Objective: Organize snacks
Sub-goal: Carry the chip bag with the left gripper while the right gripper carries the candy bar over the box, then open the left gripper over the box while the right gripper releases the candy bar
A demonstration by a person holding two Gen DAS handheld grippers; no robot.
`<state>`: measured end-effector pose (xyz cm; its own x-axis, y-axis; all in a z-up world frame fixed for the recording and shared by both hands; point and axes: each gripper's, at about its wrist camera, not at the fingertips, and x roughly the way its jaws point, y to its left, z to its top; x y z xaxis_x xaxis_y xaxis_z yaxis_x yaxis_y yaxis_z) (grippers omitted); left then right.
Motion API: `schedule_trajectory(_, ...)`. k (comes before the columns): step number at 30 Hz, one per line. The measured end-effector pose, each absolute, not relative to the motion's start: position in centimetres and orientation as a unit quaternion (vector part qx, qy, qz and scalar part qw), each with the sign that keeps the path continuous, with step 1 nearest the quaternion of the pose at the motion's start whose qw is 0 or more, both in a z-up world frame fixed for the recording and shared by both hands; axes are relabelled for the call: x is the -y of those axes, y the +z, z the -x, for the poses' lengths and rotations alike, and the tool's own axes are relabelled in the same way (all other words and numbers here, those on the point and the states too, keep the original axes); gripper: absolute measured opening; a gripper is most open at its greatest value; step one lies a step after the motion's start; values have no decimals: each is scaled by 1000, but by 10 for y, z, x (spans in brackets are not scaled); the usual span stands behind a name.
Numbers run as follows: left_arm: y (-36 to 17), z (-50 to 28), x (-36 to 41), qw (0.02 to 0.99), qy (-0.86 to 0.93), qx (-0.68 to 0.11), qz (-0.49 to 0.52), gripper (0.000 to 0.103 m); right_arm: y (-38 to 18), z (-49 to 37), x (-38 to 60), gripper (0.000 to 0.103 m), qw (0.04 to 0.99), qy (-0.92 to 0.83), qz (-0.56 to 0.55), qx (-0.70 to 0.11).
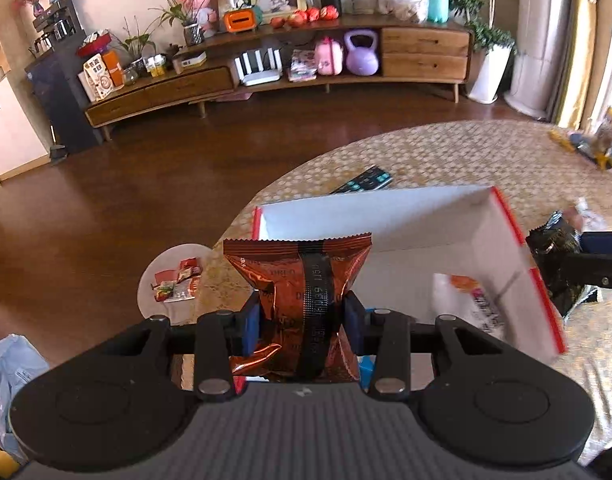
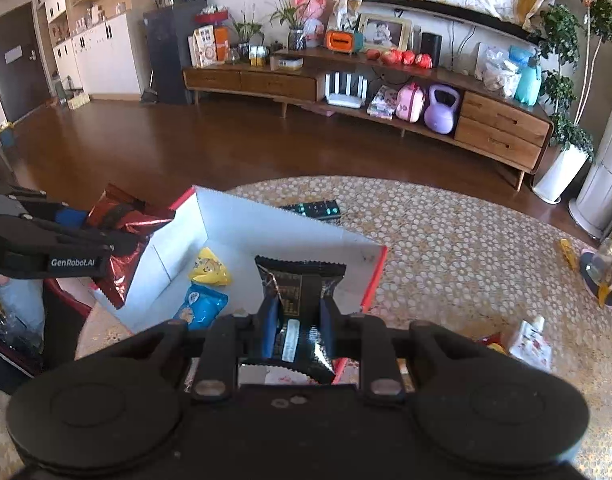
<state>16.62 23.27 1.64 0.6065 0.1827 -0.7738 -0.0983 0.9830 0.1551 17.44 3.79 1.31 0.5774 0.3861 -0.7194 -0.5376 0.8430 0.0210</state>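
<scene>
Item: white box (image 1: 386, 216) with red rim, lower centre of both views, on a patterned tablecloth (image 2: 446, 240); contents seen in the right wrist view: a yellow packet (image 2: 209, 270) and a blue packet (image 2: 199, 306) on its floor. Left gripper (image 1: 301, 312): jaws narrowed onto an orange-brown snack bag (image 1: 297, 280), pinched at its middle, hanging at the box's near-left edge. Right gripper (image 2: 297, 326): jaws close together, clamped on a black snack bag (image 2: 299, 280), above the box's near-right side. Handling advice: bring each bag fully over the open box, clear of the rim, lower it near the floor beside the packets, then release one at a time so the grippers do not collide. A remote control (image 2: 316, 208) lies beyond the box.
</scene>
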Motion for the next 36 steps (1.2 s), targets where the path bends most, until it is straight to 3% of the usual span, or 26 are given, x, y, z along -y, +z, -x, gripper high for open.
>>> schedule_trajectory(14,-35,-236,-230,877,74,-470,-65,40,-56,-212,-81,21,857,246,121,-436)
schedule_trajectory(25,-74,-265,-219,857,59,-507,-73,41,-77,-224,-94,21,843,245,133,-460)
schedule_trajectory(36,-80,-269,-220,853,67,-515,-57,42,-84,-227,-95,26,837,240,138,-472)
